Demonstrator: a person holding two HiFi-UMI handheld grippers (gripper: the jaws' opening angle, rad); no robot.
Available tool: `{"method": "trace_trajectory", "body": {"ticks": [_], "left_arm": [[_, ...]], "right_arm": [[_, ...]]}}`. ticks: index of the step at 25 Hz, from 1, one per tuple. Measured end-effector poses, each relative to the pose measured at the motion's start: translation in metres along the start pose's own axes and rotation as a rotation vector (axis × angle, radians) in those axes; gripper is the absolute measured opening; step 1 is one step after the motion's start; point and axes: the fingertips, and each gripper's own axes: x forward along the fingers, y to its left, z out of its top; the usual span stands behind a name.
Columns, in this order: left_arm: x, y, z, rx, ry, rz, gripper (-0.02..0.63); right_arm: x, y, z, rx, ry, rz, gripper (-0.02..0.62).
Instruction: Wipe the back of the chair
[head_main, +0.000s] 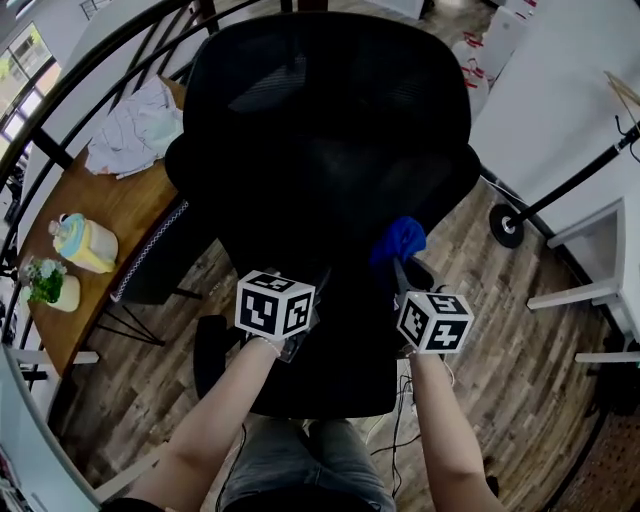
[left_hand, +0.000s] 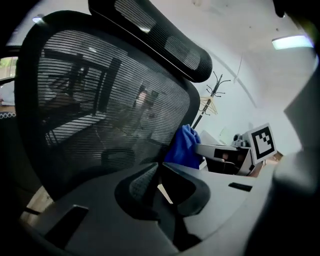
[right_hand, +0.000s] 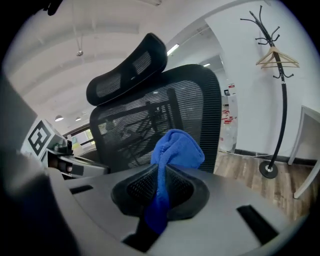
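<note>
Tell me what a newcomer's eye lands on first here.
The big black mesh chair fills the middle of the head view. Against all that black, a bright blue cloth stands out, pinched in the right claw by the lower right edge of the chair's back.

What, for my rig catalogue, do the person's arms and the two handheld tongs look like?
The left tongs and right tongs have smooth grey bodies that end in dark, textured pads. The left cube and right cube are white with black square markers. The left forearm and right forearm are bare, with no sleeve in view. Thin dark cables hang beneath.
</note>
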Motion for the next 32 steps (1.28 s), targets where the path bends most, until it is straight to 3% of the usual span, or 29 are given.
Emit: {"method": "trace_trajectory", "body": {"ticks": [19,25,32], "left_arm": [[-0.119,0.123,-0.051,-0.196,-0.089,0.210,0.031],[-0.134,0.151,-0.060,-0.240,-0.102,0.259,0.031],[-0.134,0.169,-0.060,-0.258,-0.104,0.280,0.031]], "right_arm": [[0.069,0.224,-0.048,-0.189,0.137,0.410,0.052],[0.100,0.258,-0.057,-0.240,0.191,0.480,0.052],[0.123,0.269,-0.066,-0.279,0.234,0.509,0.052]]}}
